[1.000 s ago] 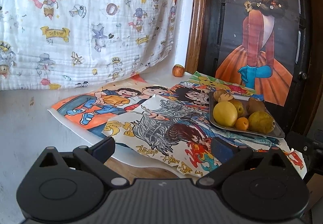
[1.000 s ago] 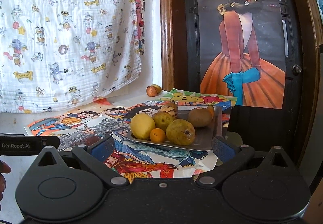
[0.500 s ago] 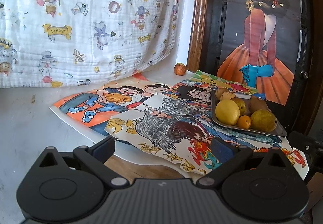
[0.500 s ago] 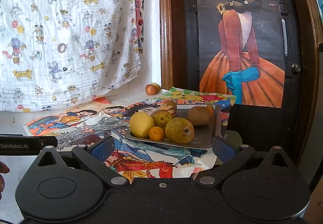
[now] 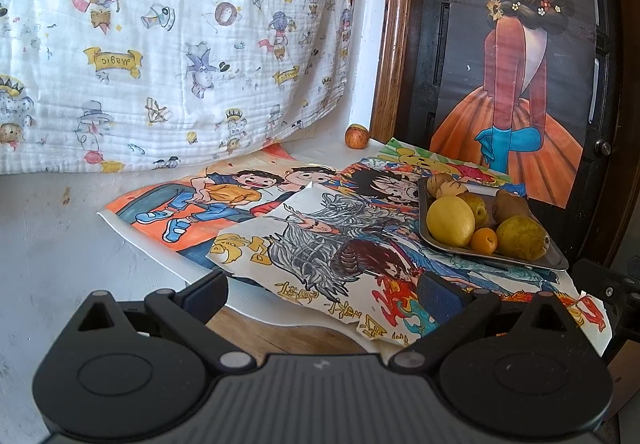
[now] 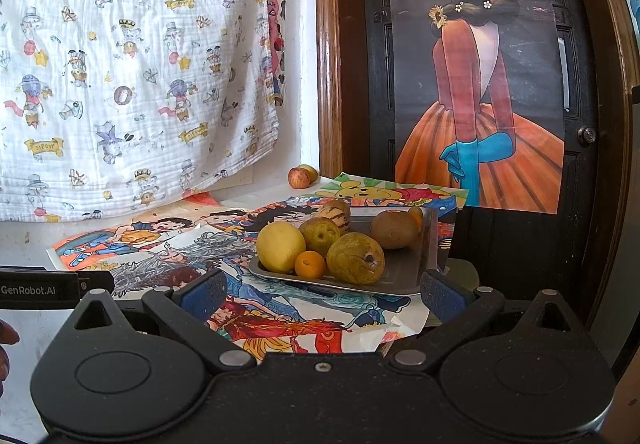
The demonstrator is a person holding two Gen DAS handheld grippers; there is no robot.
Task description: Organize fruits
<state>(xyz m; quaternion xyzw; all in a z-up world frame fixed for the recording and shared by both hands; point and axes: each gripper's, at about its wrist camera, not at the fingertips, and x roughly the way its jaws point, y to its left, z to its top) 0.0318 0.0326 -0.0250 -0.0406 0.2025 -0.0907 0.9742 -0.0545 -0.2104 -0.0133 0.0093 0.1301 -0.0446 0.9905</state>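
Both grippers spread wide, nothing held: left black two-finger gripper point(image 5: 322, 294) low over the near edge of the overlapping coloured cartoon drawings point(image 5: 304, 244), right black two-finger gripper point(image 6: 322, 294) facing the tray head-on. Rectangular metal tray point(image 6: 424, 260) resting on the drawings, loaded with a large yellow round fruit point(image 6: 281, 247), small orange citrus point(image 6: 310, 265), two greenish-brown pears point(image 6: 355, 259), brown kiwi point(image 6: 394, 230). Apart from the tray, small red-yellow apple point(image 6: 299, 177) touching a greenish fruit point(image 6: 310, 172) at the back corner by the wooden door frame point(image 6: 329, 56).
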